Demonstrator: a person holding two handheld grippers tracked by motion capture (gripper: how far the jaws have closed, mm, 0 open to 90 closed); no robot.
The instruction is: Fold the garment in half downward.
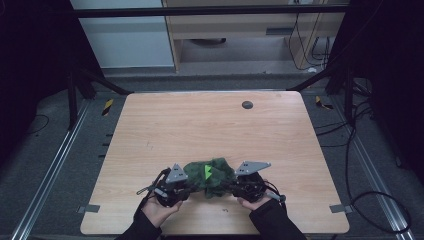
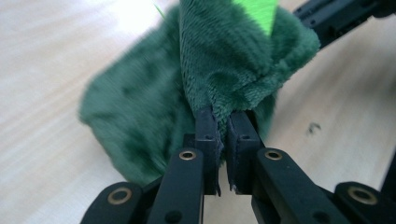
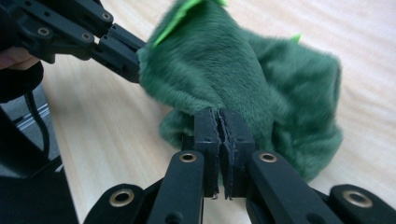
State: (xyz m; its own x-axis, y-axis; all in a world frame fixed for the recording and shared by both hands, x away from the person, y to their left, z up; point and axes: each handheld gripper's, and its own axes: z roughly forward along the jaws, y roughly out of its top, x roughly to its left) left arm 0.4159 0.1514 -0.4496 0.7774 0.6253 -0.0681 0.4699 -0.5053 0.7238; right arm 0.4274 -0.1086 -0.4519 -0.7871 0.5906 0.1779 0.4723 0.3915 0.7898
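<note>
A dark green plush cloth (image 1: 216, 180) with a bright green patch (image 1: 207, 172) lies bunched near the front edge of the wooden table (image 1: 200, 125). My left gripper (image 1: 191, 186) is at the cloth's left side and my right gripper (image 1: 231, 184) at its right side. In the left gripper view the jaws (image 2: 224, 116) are shut on a fold of the cloth (image 2: 224, 60), which stands up from them. The right gripper view shows its jaws (image 3: 218, 114) pinched shut on another fold of the cloth (image 3: 219, 65). Each view shows the other gripper's finger (image 2: 336, 16) (image 3: 116, 46) at the cloth.
A small dark round cap (image 1: 247, 104) sits in the tabletop near the far edge. Grey tape tabs (image 1: 89, 208) (image 1: 338, 208) mark the front corners. Metal rails and cables run along the floor on both sides, with a cabinet beyond the table.
</note>
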